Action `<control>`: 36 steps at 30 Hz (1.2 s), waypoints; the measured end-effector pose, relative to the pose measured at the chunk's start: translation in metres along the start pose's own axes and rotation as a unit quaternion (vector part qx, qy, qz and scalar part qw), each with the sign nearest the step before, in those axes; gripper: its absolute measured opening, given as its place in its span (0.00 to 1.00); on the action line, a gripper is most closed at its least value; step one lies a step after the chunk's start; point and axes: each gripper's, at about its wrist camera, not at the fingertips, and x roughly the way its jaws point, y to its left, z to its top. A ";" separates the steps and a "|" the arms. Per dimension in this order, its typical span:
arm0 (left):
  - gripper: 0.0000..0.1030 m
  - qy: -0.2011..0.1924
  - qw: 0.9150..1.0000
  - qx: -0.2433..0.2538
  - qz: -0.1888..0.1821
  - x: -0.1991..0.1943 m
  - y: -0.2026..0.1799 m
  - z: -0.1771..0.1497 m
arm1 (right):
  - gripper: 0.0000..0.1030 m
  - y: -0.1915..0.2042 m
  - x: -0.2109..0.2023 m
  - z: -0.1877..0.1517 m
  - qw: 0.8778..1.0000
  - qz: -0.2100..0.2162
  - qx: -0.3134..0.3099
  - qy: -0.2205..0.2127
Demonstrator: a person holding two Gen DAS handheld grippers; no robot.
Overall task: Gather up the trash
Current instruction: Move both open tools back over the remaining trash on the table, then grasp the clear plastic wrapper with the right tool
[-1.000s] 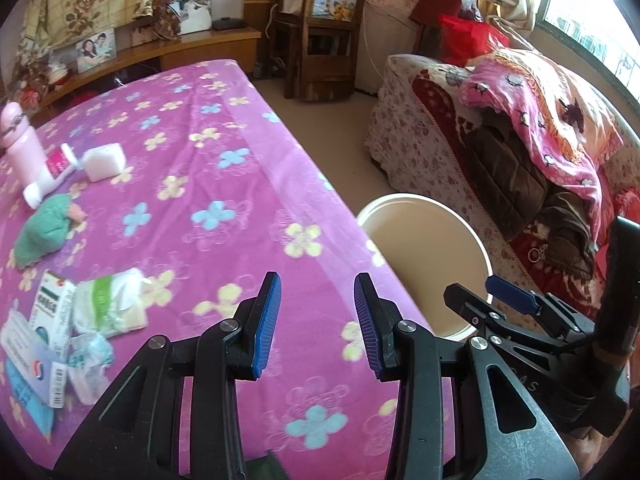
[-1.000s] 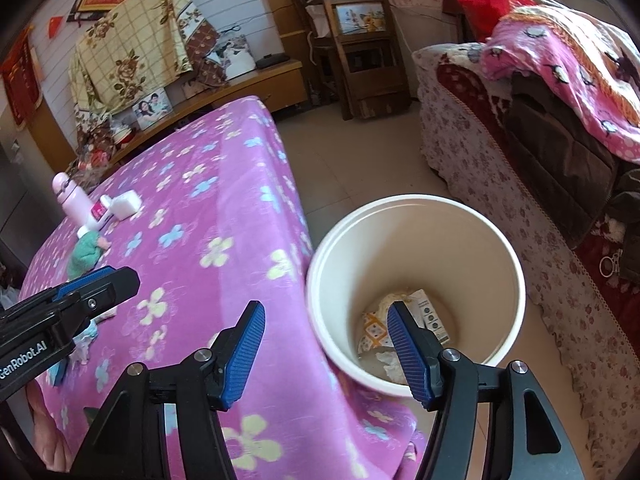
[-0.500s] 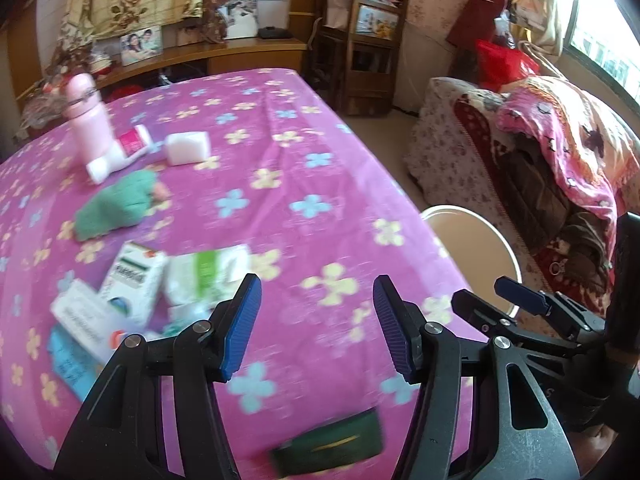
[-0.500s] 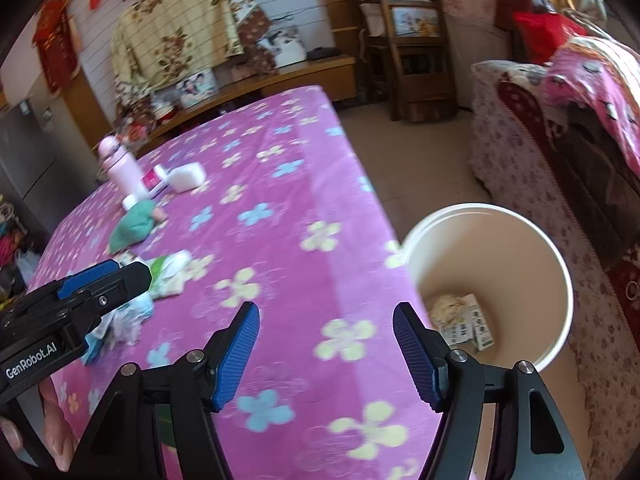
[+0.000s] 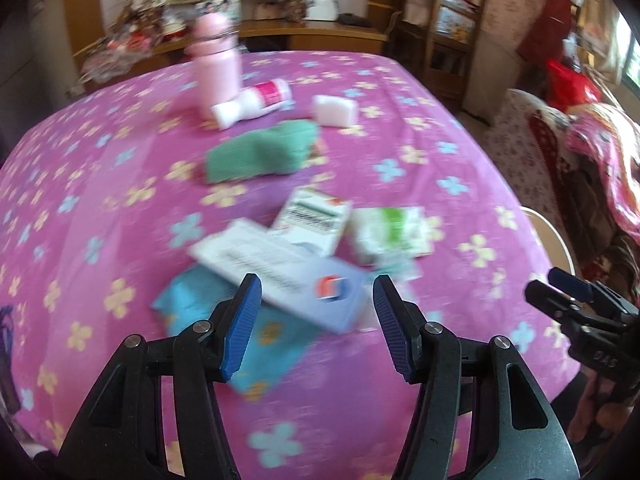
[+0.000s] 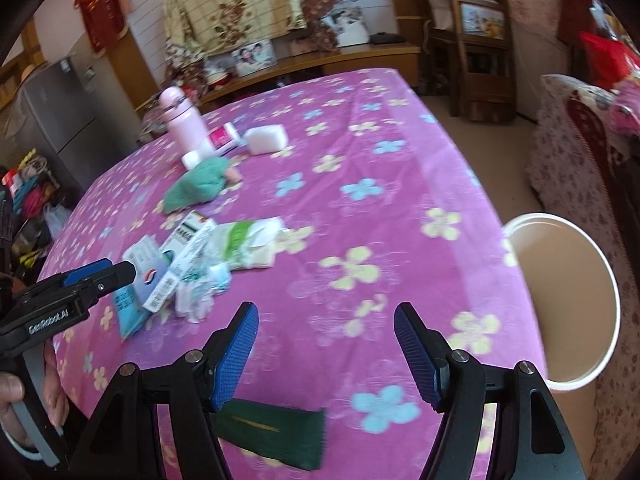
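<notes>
While both grippers hang over the table [image 6: 400,152] draped in a magenta cloth with yellow and blue flowers, their jaws stand apart and hold nothing.

At the left, the left gripper [image 5: 316,324] hovers above a pile of trash: a crumpled light-blue wrapper [image 5: 192,300] under a long white carton with a red-and-blue mark [image 5: 280,268], a small white-and-green box [image 5: 312,218] and a white-and-green soft packet [image 5: 390,232] beside it. Beyond the pile lie a green cloth bundle [image 5: 260,152], a white tube with a pink label [image 5: 252,100] and a white rectangular block [image 5: 334,110], near an upright pink bottle [image 5: 218,64]. The right gripper [image 6: 326,354] hovers above bare cloth, with a dark green flat packet [image 6: 276,434] under it at the table's near edge. At the far right a round cream bucket [image 6: 600,272] stands on the floor just beside the table.
</notes>
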 end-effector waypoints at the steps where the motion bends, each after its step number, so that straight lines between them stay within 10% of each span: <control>1: 0.55 0.002 1.000 -0.008 0.005 -0.001 0.010 -0.002 | 0.66 0.005 0.003 0.000 1.000 0.003 -0.004 0.003; 14: 0.55 0.023 0.997 -0.077 0.014 0.005 0.074 -0.018 | 0.64 0.063 0.058 0.011 0.995 0.087 -0.016 0.047; 22: 0.55 0.027 0.995 -0.100 -0.007 0.014 0.075 -0.008 | 0.26 0.073 0.098 0.016 0.988 0.136 0.021 0.065; 36: 0.55 0.021 0.992 -0.114 -0.044 0.049 0.056 0.018 | 0.20 0.021 0.036 0.017 0.994 0.103 0.021 0.002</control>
